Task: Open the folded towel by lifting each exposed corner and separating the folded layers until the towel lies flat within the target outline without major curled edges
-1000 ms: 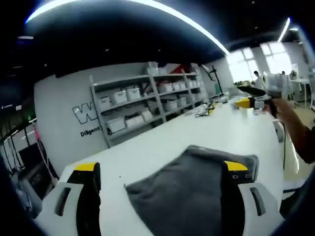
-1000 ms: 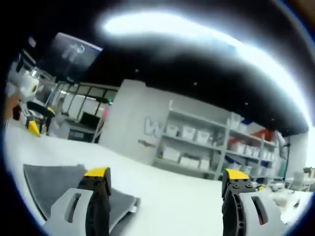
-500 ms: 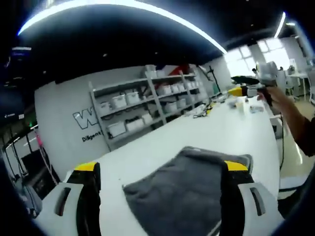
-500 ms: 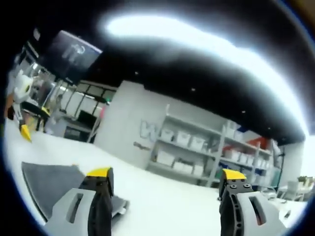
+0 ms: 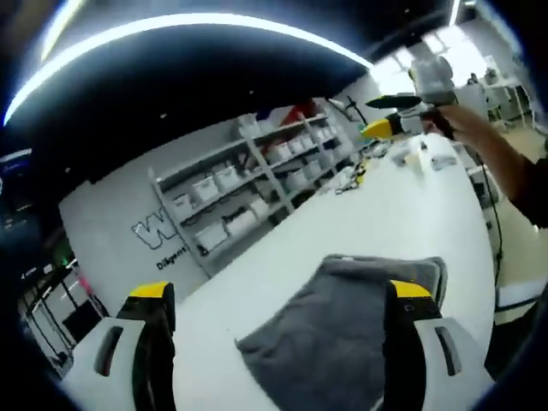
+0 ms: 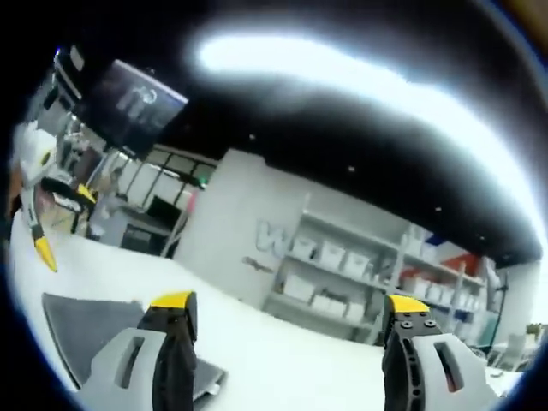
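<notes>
A folded grey towel [image 5: 342, 330] lies on the white table [image 5: 402, 214], just ahead of my left gripper [image 5: 278, 295] and mostly toward its right jaw. That gripper is open and holds nothing. At upper right in the left gripper view, the right gripper [image 5: 390, 116] is raised well above the table in a person's hand. In the right gripper view the towel [image 6: 86, 330] shows at lower left, partly behind the left jaw. My right gripper [image 6: 291, 304] is open and empty, up off the table. The left gripper [image 6: 38, 205] hangs at the far left there.
Grey shelves with white bins [image 5: 257, 184] stand against the back wall behind the table. Small items [image 5: 419, 154] lie on the far end of the table. The table's right edge [image 5: 505, 295] is close to the towel. A dark screen [image 6: 137, 103] hangs high at left.
Both views have tilted upward as the hands rose. In the left gripper view the right gripper has climbed higher. The towel has stayed folded in place.
</notes>
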`<state>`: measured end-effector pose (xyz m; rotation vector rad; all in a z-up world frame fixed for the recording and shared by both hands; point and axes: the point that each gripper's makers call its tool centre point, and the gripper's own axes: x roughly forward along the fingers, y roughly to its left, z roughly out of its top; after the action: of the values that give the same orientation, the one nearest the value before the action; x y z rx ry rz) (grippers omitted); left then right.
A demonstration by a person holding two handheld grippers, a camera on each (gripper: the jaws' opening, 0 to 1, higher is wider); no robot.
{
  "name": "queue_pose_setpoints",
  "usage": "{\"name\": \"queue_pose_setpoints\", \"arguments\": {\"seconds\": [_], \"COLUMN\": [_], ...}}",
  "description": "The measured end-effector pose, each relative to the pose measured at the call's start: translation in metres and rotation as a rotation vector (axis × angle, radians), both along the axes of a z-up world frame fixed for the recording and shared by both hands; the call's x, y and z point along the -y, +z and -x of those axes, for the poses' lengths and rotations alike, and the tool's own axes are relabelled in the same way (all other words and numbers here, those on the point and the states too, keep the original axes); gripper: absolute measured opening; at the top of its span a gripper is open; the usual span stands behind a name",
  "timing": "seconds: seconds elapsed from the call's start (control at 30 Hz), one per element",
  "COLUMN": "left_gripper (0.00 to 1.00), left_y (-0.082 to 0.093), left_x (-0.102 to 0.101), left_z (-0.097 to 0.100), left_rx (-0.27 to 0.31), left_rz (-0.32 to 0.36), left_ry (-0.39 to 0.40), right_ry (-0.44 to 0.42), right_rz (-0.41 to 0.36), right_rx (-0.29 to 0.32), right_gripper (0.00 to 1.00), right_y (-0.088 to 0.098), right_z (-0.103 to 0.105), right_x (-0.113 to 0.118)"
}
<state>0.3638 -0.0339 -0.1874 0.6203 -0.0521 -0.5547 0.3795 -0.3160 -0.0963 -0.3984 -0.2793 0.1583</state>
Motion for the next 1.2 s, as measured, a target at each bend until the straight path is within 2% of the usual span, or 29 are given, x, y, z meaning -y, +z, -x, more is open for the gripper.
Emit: {"name": "queue_pose_setpoints", "arguments": {"seconds": [0.03,0.1,0.2,0.3,0.33,0.37,0.4,0.47,0.57,0.6,0.7,0.73,0.77,0.8,0.83,0.87,0.93,1.0,1.07,1.13,1.2], "left_gripper": [1.0,1.0,1.0,1.0,1.0,1.0,1.0,1.0,1.0,1.0,1.0,1.0,1.0,1.0,1.0,1.0,1.0,1.0,1.0,1.0,1.0], "left_y": [0.002,0.005,0.003,0.0,-0.001,-0.002,-0.004,-0.01,-0.025,-0.029,-0.036,-0.038,-0.041,-0.043,-0.046,-0.049,-0.054,-0.058,-0.06,-0.061,-0.061], "left_x": [0.004,0.008,0.018,0.026,0.027,0.026,0.028,0.035,0.053,0.054,0.057,0.058,0.061,0.064,0.069,0.072,0.078,0.082,0.085,0.089,0.093], "left_z": [0.0,0.001,0.006,0.009,0.009,0.008,0.009,0.012,0.016,0.014,0.012,0.013,0.015,0.016,0.017,0.016,0.015,0.015,0.015,0.016,0.016], "left_rx": [0.033,0.076,0.093,0.1,0.106,0.141,0.148,0.138,0.108,0.102,0.1,0.092,0.079,0.069,0.057,0.054,0.056,0.063,0.065,0.061,0.063], "left_rz": [-0.04,-0.068,-0.084,-0.09,-0.098,-0.145,-0.161,-0.16,-0.209,-0.22,-0.247,-0.246,-0.24,-0.229,-0.221,-0.223,-0.238,-0.264,-0.289,-0.305,-0.325], "left_ry": [0.018,0.033,0.027,0.016,0.024,0.062,0.068,0.056,-0.011,-0.003,0.006,0.003,-0.009,-0.02,-0.034,-0.038,-0.039,-0.035,-0.032,-0.032,-0.029], "right_ry": [0.025,0.048,0.081,0.163,0.186,0.219,0.237,0.263,0.312,0.334,0.465,0.494,0.496,0.492,0.498,0.504,0.523,0.543,0.551,0.547,0.559], "right_rz": [0.022,0.033,0.064,0.112,0.118,0.124,0.132,0.12,0.074,0.074,0.118,0.111,0.128,0.208,0.231,0.22,0.22,0.234,0.207,0.127,0.119], "right_rx": [-0.017,-0.023,-0.047,-0.153,-0.161,-0.21,-0.251,-0.213,-0.236,-0.249,-0.341,-0.35,-0.397,-0.435,-0.422,-0.418,-0.441,-0.419,-0.386,-0.362,-0.369], "right_gripper": [0.9,0.9,0.89,0.89,0.86,0.84,0.83,0.83,0.84,0.83,0.81,0.81,0.82,0.83,0.83,0.83,0.83,0.83,0.83,0.86,0.85], "right_y": [0.0,0.002,0.001,-0.015,-0.017,-0.025,-0.03,-0.022,-0.023,-0.026,-0.052,-0.056,-0.065,-0.075,-0.075,-0.073,-0.072,-0.066,-0.055,-0.047,-0.051], "right_z": [-0.005,-0.011,-0.024,-0.037,-0.038,-0.043,-0.049,-0.061,-0.074,-0.077,-0.077,-0.08,-0.083,-0.088,-0.09,-0.094,-0.099,-0.102,-0.108,-0.117,-0.124], "right_x": [-0.008,-0.015,-0.025,-0.036,-0.039,-0.043,-0.043,-0.043,-0.047,-0.049,-0.062,-0.065,-0.064,-0.061,-0.061,-0.061,-0.061,-0.064,-0.066,-0.066,-0.064]}}
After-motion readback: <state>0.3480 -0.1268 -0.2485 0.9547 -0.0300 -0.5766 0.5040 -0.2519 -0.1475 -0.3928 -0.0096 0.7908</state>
